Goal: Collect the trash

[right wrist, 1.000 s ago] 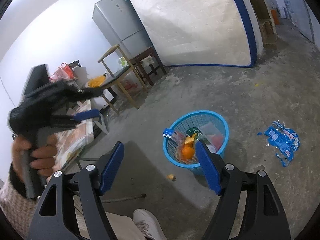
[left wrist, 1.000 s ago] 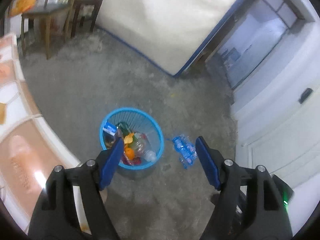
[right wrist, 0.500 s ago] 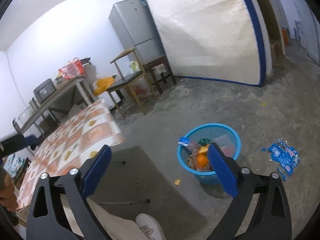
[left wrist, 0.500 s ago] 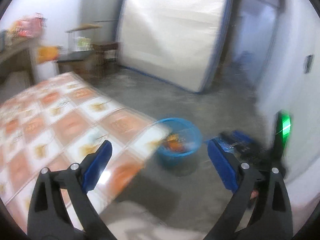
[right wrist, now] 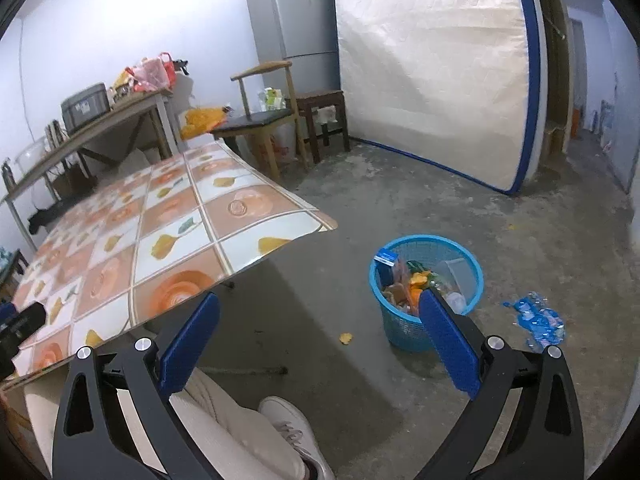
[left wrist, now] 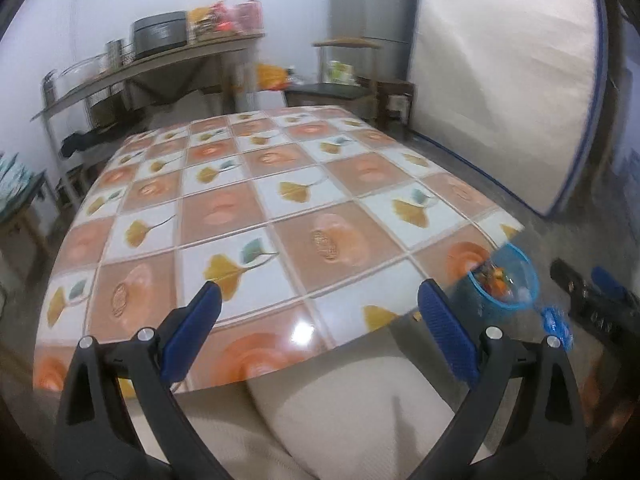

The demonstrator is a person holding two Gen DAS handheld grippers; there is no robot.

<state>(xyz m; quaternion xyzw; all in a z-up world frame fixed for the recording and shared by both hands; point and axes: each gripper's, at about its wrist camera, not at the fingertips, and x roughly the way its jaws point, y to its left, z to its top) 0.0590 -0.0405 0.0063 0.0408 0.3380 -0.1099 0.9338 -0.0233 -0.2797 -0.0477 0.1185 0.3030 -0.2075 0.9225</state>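
A blue mesh trash basket (right wrist: 464,265) full of mixed rubbish stands on the concrete floor; it also shows at the right in the left wrist view (left wrist: 524,268). A crumpled blue plastic wrapper (right wrist: 538,319) lies on the floor right of it, blurred in the left wrist view (left wrist: 556,322). A small yellow scrap (right wrist: 346,337) lies on the floor left of the basket. My left gripper (left wrist: 318,312) is open and empty above the near edge of the tiled-pattern table (left wrist: 248,208). My right gripper (right wrist: 318,316) is open and empty, above the floor near the basket.
The table (right wrist: 132,240) with its orange-and-white cloth fills the left. A chair (right wrist: 264,120), a stool (right wrist: 324,116), a fridge (right wrist: 296,24), a shelf (right wrist: 100,124) and a leaning mattress (right wrist: 432,64) line the back. My legs and a white shoe (right wrist: 288,428) are below.
The left gripper has swung up from the basket and floor to face across the table. The right gripper has risen and pulled back a little. Both stay open.
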